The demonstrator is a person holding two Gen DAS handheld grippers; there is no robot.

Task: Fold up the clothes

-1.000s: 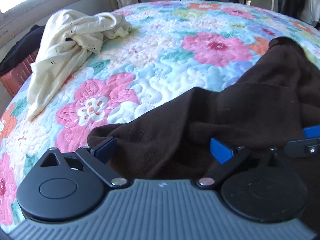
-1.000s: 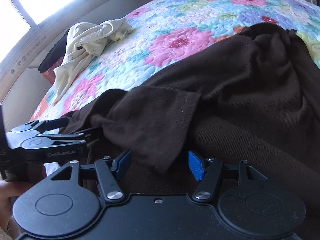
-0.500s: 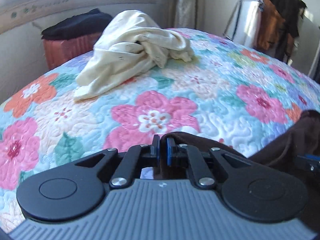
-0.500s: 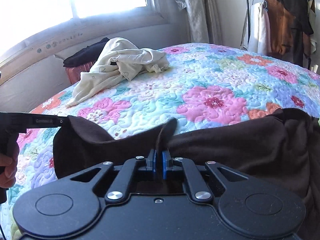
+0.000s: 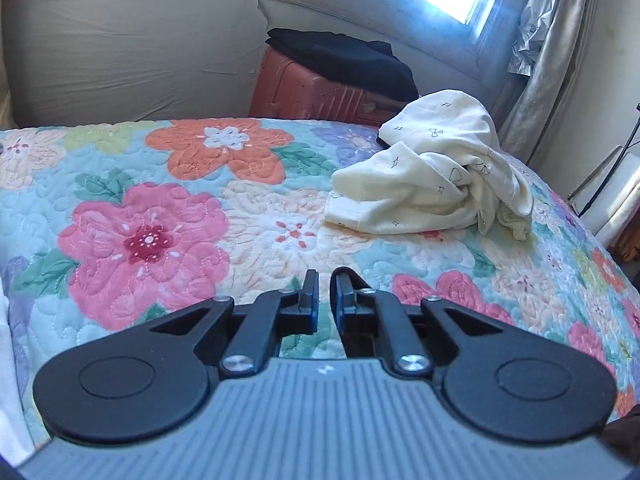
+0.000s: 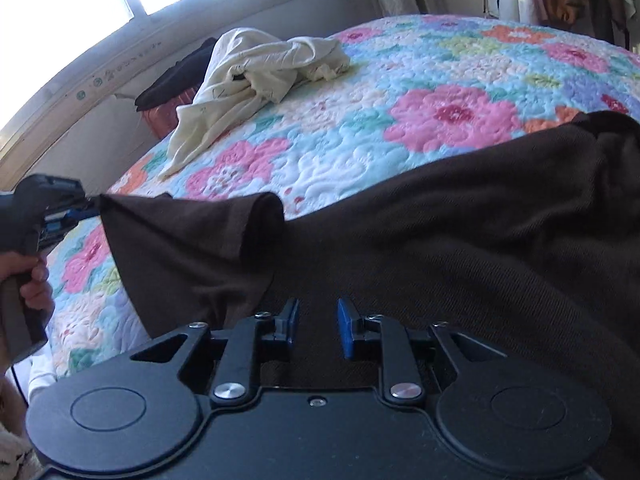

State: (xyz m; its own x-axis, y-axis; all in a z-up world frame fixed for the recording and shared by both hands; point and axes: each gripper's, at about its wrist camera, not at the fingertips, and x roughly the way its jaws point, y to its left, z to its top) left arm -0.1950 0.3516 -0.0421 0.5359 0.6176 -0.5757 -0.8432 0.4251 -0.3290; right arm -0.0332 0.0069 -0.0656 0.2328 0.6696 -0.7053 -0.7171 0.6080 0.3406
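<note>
A dark brown garment (image 6: 460,220) lies spread over the floral quilt (image 6: 360,128), filling the near right of the right wrist view. My right gripper (image 6: 318,326) hovers just over it, jaws a little apart and empty. My left gripper (image 6: 86,206) shows at the far left of that view, touching the corner of the brown sleeve, which stretches taut from its tip. In the left wrist view the left gripper (image 5: 324,300) has a narrow gap between its pads and no cloth shows between them; a brown scrap (image 5: 624,436) sits at the bottom right corner.
A crumpled cream garment (image 5: 436,184) lies on the quilt's far side, also in the right wrist view (image 6: 256,68). A red suitcase (image 5: 308,92) with black clothes (image 5: 344,60) on top stands by the wall under the window. Curtains (image 5: 560,40) hang at right.
Both grippers were shut on the brown garment half a second ago. Now the right one has opened and let go. The left one has swung left, pulling the sleeve corner out.
</note>
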